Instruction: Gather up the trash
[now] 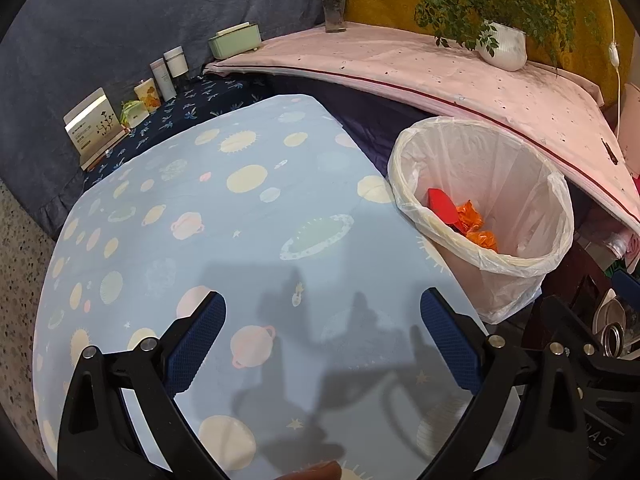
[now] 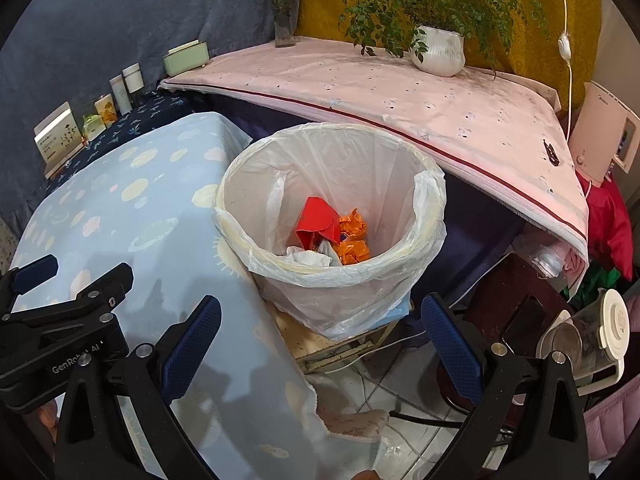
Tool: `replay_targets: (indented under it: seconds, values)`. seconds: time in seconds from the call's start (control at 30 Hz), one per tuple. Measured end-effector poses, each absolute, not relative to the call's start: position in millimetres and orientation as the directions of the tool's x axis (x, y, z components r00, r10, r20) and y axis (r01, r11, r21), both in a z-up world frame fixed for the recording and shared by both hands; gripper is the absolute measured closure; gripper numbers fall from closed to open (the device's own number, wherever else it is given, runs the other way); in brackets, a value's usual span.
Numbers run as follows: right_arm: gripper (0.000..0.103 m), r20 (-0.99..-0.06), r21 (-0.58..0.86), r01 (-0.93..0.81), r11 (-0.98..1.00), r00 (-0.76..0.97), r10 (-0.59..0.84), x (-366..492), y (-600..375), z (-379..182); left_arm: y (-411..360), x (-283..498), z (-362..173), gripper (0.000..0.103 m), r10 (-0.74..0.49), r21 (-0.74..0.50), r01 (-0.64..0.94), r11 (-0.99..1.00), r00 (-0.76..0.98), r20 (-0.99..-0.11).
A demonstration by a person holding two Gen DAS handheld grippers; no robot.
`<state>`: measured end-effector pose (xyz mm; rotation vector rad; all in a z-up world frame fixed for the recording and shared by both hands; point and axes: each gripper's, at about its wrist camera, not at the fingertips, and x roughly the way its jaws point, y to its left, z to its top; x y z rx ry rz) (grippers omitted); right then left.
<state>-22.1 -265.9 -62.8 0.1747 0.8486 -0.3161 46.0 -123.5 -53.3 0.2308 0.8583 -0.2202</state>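
A trash bin [image 2: 430,200] lined with a white plastic bag stands beside the table's right edge; it also shows in the left wrist view [image 1: 560,200]. Inside lie a red folded paper [image 2: 318,222], orange crumpled wrappers [image 2: 354,236] and white crumpled paper [image 2: 308,258]. My left gripper [image 1: 322,340] is open and empty above the table with the blue planet-print cloth [image 1: 200,220]. My right gripper [image 2: 320,344] is open and empty, in front of the bin, over the table's right edge. The left gripper's body [image 2: 60,320] shows at the left of the right wrist view.
A pink-covered shelf [image 2: 400,92] behind the bin carries a white potted plant [image 2: 438,54] and a flower vase [image 2: 285,20]. Boxes and bottles [image 1: 132,100] line the far left. A clear kettle [image 2: 588,332], cables and clutter lie on the floor at right.
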Motion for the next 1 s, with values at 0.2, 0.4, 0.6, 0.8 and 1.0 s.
replay_targets:
  seconds: [0.2,0.4,0.6,0.8,1.0]
  values:
    - [0.006,-0.759,0.027,0.35,0.936,0.617,-0.209,-25.0,-268.6,-64.1,-124.8,45.0,-53.7,0.009,-0.097,0.113,0.284,0.952,0.632,-0.769]
    - [0.006,-0.761,0.021,0.353,0.936,0.612,-0.214,-26.4,-269.4,-65.8,-126.4,44.3,-55.1,0.009,-0.1,0.11,0.287,0.952,0.629,-0.771]
    - [0.006,-0.762,0.016,0.357,0.934,0.609,-0.22,-28.0,-271.5,-66.9,-128.1,43.2,-56.3,0.01,-0.097,0.111,0.282,0.953,0.631,-0.77]
    - [0.006,-0.764,0.013,0.363,0.932,0.605,-0.225,-28.9,-273.7,-68.1,-128.9,44.1,-55.5,0.01,-0.099,0.11,0.281,0.953,0.635,-0.767]
    - [0.006,-0.764,0.013,0.363,0.932,0.604,-0.225,-29.2,-275.0,-68.9,-130.2,45.3,-54.8,0.01,-0.096,0.121,0.287,0.95,0.638,-0.764]
